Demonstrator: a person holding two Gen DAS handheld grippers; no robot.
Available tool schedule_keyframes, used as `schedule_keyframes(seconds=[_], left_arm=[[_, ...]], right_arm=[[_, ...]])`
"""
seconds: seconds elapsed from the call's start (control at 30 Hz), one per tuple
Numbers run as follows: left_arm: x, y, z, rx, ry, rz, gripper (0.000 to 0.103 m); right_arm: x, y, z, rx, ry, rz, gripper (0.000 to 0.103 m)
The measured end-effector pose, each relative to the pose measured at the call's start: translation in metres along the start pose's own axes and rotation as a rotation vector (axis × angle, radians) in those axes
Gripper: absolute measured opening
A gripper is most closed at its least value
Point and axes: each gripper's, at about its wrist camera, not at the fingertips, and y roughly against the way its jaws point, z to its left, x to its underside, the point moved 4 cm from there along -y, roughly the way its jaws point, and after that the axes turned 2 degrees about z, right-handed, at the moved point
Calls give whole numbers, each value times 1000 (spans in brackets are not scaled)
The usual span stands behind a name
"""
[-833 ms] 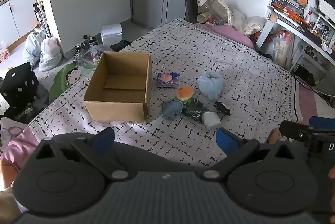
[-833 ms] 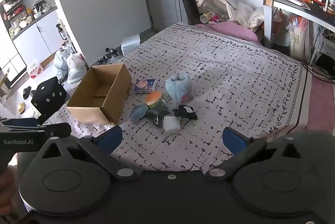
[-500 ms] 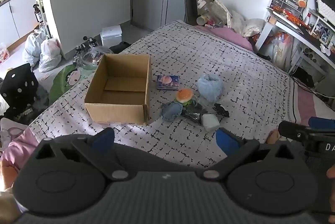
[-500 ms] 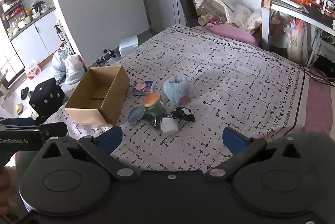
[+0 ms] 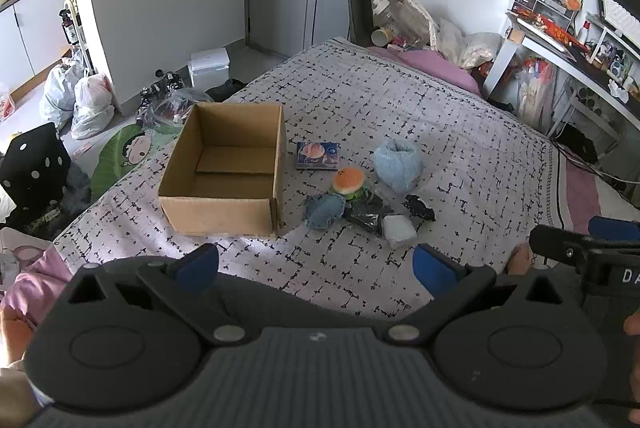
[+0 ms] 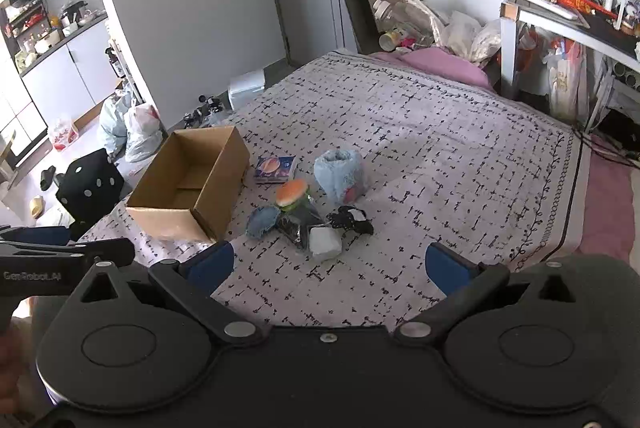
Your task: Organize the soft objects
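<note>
While both pairs of fingers stand spread wide and empty, the left gripper (image 5: 316,262) and right gripper (image 6: 328,266) hang over the bed's (image 5: 460,132) near edge. Beyond them, well apart, the soft objects (image 5: 364,196) cluster just right of the open cardboard box (image 5: 224,172), untouched.
</note>
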Motion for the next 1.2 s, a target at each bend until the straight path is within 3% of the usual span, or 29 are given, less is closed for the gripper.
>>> schedule_keyframes(seconds=[0.47,1.2], left_arm=[[-4,2,-1,-21,-9,-19,102],[-3,7,5,-7,-10,-21,102]], right_arm=[[-2,8,2,-40,-8,-19,103],[-1,8,8,-25,4,-16,103]])
